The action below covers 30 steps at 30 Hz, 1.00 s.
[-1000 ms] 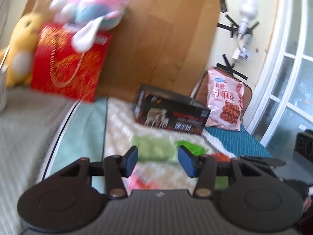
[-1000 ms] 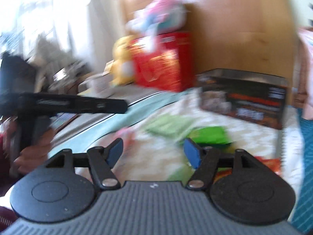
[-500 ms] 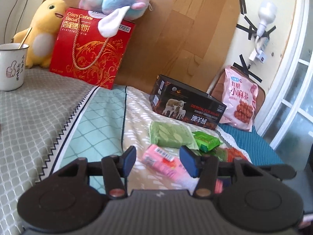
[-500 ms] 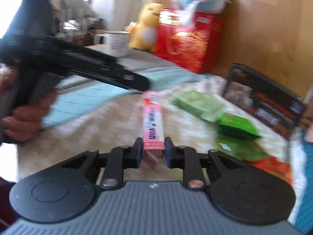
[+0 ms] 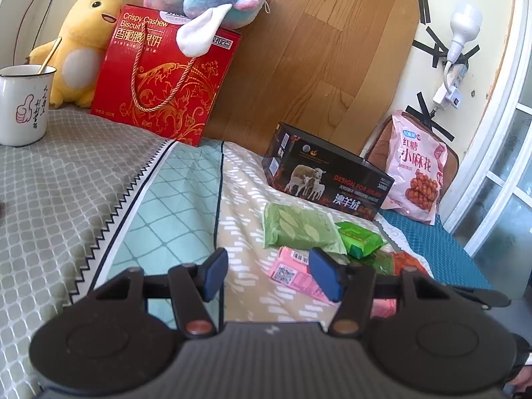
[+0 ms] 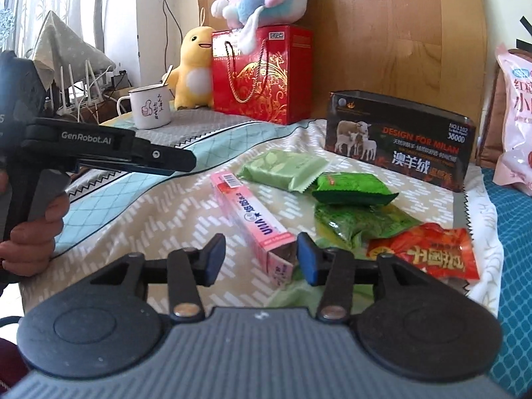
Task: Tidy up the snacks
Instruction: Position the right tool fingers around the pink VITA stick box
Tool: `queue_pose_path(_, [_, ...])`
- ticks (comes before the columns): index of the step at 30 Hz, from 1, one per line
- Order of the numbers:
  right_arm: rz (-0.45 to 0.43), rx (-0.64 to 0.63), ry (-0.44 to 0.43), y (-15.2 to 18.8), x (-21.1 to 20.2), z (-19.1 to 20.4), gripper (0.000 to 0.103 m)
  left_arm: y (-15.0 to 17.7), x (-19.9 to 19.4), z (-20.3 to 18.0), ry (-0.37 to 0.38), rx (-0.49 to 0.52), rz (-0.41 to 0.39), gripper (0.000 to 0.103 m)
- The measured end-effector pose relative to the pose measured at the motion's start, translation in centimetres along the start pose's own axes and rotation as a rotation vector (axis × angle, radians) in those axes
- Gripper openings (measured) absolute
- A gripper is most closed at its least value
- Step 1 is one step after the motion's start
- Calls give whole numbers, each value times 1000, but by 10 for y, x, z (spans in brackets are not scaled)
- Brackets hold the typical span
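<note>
A long pink snack box (image 6: 254, 222) lies on the patterned cloth, its near end between my right gripper's (image 6: 261, 259) open blue pads, which do not grip it. It also shows in the left wrist view (image 5: 296, 274). Beyond it lie a pale green packet (image 6: 282, 169), a dark green packet (image 6: 352, 189), a crumpled green bag (image 6: 362, 222) and a red packet (image 6: 429, 252). My left gripper (image 5: 267, 274) is open and empty, hovering left of the snacks; its body shows in the right wrist view (image 6: 109, 153).
A black box (image 6: 399, 146) stands behind the snacks. A red gift box (image 5: 163, 79) with plush toys, a white mug (image 5: 23, 103) and a pink snack bag (image 5: 415, 169) stand at the back. The bed edge is at the right.
My right gripper was shut on the pink box half a second ago and has opened; the box now lies on the cloth. The left gripper has steadied, staying open.
</note>
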State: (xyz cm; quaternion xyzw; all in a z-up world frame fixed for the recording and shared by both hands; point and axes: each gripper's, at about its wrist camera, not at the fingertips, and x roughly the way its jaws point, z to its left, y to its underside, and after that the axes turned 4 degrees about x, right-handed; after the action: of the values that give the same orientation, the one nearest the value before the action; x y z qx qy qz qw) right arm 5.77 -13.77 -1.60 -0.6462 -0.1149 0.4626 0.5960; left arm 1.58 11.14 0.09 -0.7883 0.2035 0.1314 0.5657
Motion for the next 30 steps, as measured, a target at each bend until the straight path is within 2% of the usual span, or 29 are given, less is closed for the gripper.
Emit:
queue_pose_path(11, [1,47,-40,-1,-2,-8,52,0,2,0,-9,-2,7,55])
queue_pose_path(30, [1,55,-45,0,-3,-8,53,0,4,-2,-10,24,3,55])
